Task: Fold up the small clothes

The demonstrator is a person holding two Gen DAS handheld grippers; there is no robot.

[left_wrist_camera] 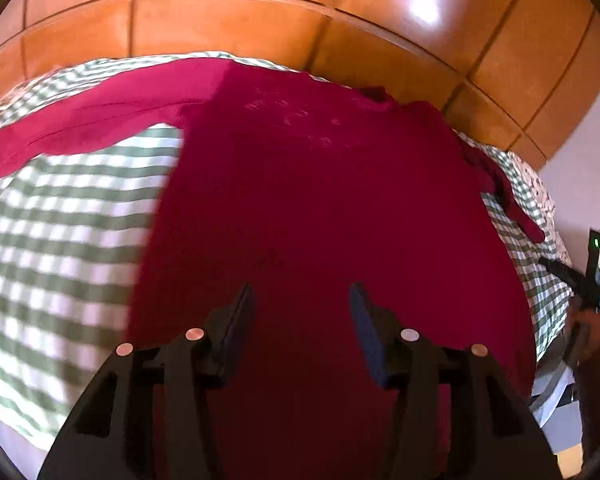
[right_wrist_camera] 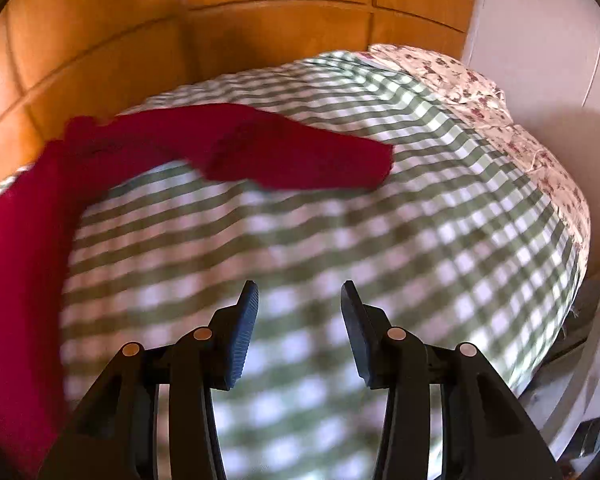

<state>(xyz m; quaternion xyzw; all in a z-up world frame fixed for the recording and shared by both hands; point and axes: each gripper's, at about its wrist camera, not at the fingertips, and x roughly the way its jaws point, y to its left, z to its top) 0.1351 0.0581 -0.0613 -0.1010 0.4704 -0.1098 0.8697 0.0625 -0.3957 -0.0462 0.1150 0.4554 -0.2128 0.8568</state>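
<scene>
Across a green-and-white checked bedcover [left_wrist_camera: 60, 240] lies a dark red long-sleeved top [left_wrist_camera: 320, 200], spread flat with its body toward the camera and a faint pale print near its far end. One sleeve [left_wrist_camera: 80, 124] stretches out to the left in the left wrist view, over the checks. The left gripper [left_wrist_camera: 302, 300] hangs directly above the lower body of the top, jaws parted with red cloth showing through the gap and nothing pinched between the blue pads [left_wrist_camera: 240, 320]; whether the tips touch the fabric cannot be told. At the right edge of that view, part of the other black tool [left_wrist_camera: 580, 280] shows beside the bed. In the right wrist view, the right gripper [right_wrist_camera: 300, 300] stands released as well, its ribbed pads [right_wrist_camera: 246, 320] apart over bare checked cover. There the top lies well off to the left and ahead of this claw: its body runs down the left edge, and its other sleeve [right_wrist_camera: 300, 156] curves across the cover beyond the fingertips, clear of them. A flowered sheet [right_wrist_camera: 500, 112] edges the bed at the far right, and orange wooden panelling [right_wrist_camera: 100, 40] rises behind it.
</scene>
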